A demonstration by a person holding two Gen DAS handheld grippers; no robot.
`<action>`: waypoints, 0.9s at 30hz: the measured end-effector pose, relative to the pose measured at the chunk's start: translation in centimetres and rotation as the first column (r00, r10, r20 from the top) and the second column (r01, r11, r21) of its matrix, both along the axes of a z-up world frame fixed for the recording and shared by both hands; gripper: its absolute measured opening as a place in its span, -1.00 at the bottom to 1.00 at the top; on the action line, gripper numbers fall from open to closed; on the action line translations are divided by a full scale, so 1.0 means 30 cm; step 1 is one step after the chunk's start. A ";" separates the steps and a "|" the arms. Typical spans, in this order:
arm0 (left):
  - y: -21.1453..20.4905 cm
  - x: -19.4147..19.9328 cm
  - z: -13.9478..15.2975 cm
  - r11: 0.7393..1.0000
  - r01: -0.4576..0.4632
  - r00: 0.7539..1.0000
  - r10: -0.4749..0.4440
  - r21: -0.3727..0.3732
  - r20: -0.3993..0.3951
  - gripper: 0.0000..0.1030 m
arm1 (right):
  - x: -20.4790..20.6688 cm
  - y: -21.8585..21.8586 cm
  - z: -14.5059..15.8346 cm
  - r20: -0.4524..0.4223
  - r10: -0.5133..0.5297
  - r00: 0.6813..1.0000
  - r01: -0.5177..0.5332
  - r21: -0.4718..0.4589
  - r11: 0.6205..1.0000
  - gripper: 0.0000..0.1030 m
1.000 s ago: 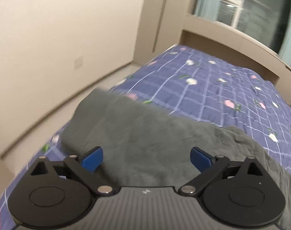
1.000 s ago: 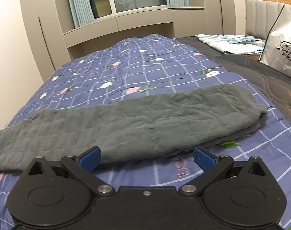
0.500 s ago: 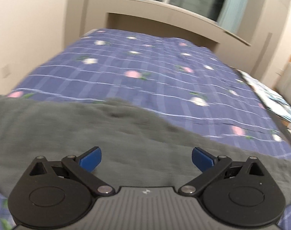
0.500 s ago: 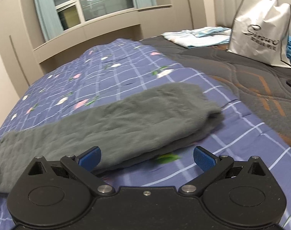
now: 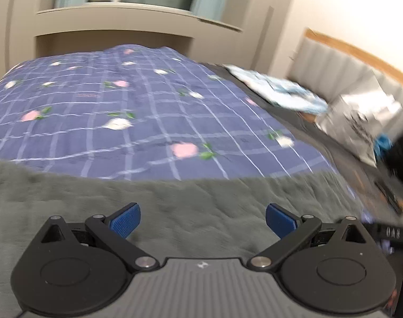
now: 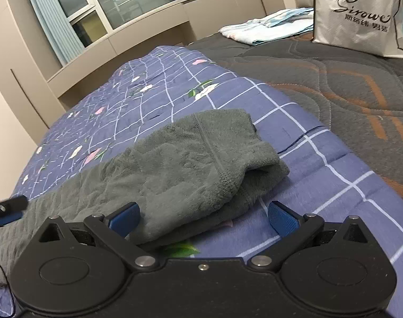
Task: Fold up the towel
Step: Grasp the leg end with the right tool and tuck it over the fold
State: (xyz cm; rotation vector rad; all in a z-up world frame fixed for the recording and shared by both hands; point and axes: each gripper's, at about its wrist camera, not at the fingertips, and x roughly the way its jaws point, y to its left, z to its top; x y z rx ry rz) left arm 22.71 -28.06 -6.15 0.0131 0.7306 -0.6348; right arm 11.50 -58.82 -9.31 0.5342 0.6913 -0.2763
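Observation:
A grey fluffy towel (image 6: 180, 164) lies folded lengthwise in a long strip across a blue checked floral quilt (image 6: 320, 185). Its right end, with doubled layers, shows in the right wrist view. My right gripper (image 6: 202, 218) is open, low over that end, with the towel's edge between its blue pads and untouched. In the left wrist view the towel (image 5: 175, 206) fills the lower frame. My left gripper (image 5: 202, 221) is open just above it, holding nothing. The right gripper's edge shows at the far right of this view.
A white shopping bag (image 6: 358, 13) and folded light-blue cloths (image 6: 270, 27) sit on a dark quilted mattress (image 6: 334, 79) to the right. A padded headboard (image 5: 342, 66) stands behind them. A window ledge and curtains (image 5: 138, 2) close the bed's far side.
Both grippers swung to the right. The left view turned from the wall side toward the headboard. The right gripper closed in on the towel's right end. Both stayed open.

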 end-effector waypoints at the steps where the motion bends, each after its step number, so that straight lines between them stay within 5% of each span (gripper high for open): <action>1: -0.022 -0.007 -0.014 1.000 0.023 1.000 -0.023 0.014 -0.007 0.99 | 0.000 -0.007 -0.005 0.009 0.005 1.000 -0.005 0.002 1.000 0.99; 8: -0.087 -0.032 -0.083 0.987 0.055 0.997 -0.048 0.149 -0.053 0.99 | 0.007 -0.052 -0.026 0.086 -0.041 0.995 0.035 0.077 0.996 0.99; 12: -0.070 -0.032 -0.074 0.988 0.063 0.996 -0.054 0.138 -0.073 0.99 | -0.003 -0.061 -0.018 0.123 -0.128 0.984 0.113 0.125 0.986 0.93; 15: -0.052 -0.017 -0.065 0.991 0.055 0.994 -0.043 0.119 -0.101 0.99 | -0.001 -0.054 -0.013 0.122 -0.187 0.975 0.173 0.118 0.978 0.76; 17: -0.045 -0.008 -0.057 0.993 0.046 0.993 -0.033 0.111 -0.117 0.99 | 0.000 -0.049 -0.008 0.121 -0.222 0.968 0.210 0.107 0.972 0.40; 23: -0.014 0.023 -0.021 0.998 -0.004 0.981 0.016 0.064 -0.193 0.99 | 0.017 -0.029 0.034 0.087 -0.252 0.964 0.251 0.022 0.968 -0.22; 27: 0.023 0.036 0.015 0.999 -0.043 0.974 0.043 0.004 -0.223 0.99 | 0.017 -0.022 0.075 0.099 -0.250 0.963 0.252 -0.008 0.968 -0.41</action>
